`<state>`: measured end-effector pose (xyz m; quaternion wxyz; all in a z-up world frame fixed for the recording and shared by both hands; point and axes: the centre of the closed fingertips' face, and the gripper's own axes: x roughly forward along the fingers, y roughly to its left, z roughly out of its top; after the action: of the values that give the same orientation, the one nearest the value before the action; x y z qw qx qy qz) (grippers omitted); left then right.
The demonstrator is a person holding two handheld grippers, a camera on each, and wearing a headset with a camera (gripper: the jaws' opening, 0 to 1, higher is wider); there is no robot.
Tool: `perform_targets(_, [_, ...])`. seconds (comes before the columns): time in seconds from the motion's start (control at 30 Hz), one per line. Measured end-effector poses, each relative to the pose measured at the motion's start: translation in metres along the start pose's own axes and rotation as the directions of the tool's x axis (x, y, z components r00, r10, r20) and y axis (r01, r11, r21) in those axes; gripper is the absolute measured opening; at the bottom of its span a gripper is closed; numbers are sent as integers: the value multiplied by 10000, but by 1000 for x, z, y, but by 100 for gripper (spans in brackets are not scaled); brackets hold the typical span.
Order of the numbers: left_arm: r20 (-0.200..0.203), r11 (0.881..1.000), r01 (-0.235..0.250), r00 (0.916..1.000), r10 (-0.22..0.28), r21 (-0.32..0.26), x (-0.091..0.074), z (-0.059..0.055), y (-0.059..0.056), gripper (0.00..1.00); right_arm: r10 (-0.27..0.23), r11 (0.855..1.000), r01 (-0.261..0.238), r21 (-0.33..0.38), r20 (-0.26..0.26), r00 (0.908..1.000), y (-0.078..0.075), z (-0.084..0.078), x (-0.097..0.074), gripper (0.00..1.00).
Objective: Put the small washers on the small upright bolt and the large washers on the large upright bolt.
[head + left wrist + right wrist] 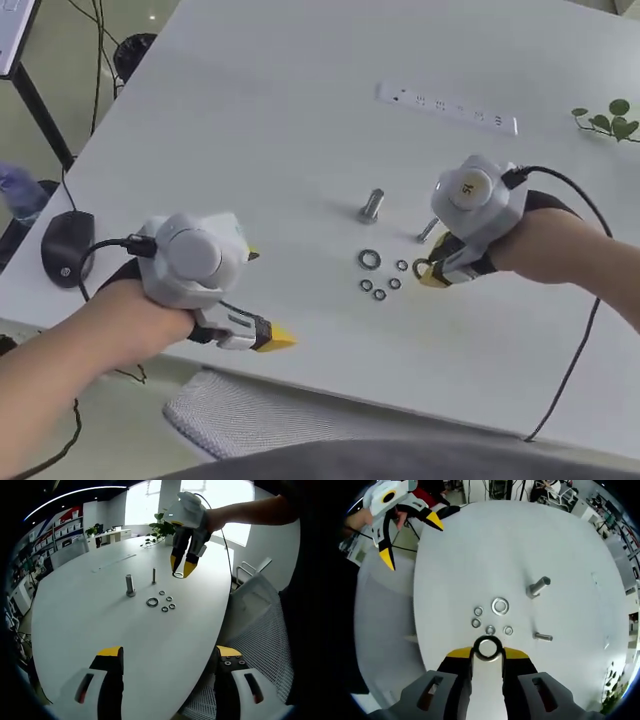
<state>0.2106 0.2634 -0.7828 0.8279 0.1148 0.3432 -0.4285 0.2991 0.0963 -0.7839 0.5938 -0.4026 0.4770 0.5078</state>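
Right gripper view: washer (487, 647) between fingers (458, 653)

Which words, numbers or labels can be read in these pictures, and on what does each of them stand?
Nothing can be read with certainty.
Round yellow sticker on the right gripper: two dark characters, too small to read.
Power strip: markings too small to read.
Shelves, left gripper view: labels blurred.
Large washer held in the right gripper: no marking visible.
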Motion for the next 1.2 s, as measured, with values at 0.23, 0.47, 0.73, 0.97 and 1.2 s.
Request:
perform_targets(0.23, [-80, 10000, 87, 9999, -87, 46, 2, -1, 1, 73, -274, 9990, 273, -349, -35, 9996, -27, 10, -7, 22])
perform_targets(0.47, [-84, 10000, 87, 9999, -87, -12, 2, 0, 5, 73, -359, 9989, 362, -293, 115, 9993, -46, 27, -21, 22])
perform_targets(0.73, [-16, 10000, 61, 10000, -61, 6, 2, 4, 11, 73, -359, 9987, 365, -355, 170, 9992, -65, 39, -24, 22])
perform_targets(0.97, [43, 10000, 11, 10000, -11, -31, 2, 6, 13, 72, -420, 9982, 431, -423, 258, 9988, -79, 49, -25, 22])
perform_targets(1.2, [57, 9999, -5, 10000, 6, -137, 4, 5, 15, 72, -452, 9980, 467, -435, 362, 9983, -91, 59, -17, 22])
